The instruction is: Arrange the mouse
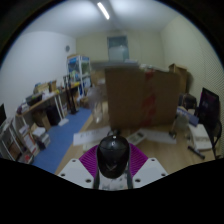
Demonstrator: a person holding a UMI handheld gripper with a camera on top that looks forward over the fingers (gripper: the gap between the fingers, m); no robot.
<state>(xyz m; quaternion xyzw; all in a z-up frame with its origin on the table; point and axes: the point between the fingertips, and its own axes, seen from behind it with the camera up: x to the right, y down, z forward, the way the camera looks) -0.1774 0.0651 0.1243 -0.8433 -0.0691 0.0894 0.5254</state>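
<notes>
A black computer mouse (113, 156) sits between my gripper's (112, 163) two fingers, held up off the wooden table (152, 140). The purple pads (91, 160) press against both of its sides, so the gripper is shut on the mouse. The mouse's nose points away from me, and its cord runs down toward the gripper's body. The table surface lies below and beyond the mouse.
A large cardboard box (128, 92) stands at the far side of the table. Shelves and a cluttered desk (45, 105) line the left wall. A black chair (207, 108) stands at the right, with white papers (198, 140) near it on the table.
</notes>
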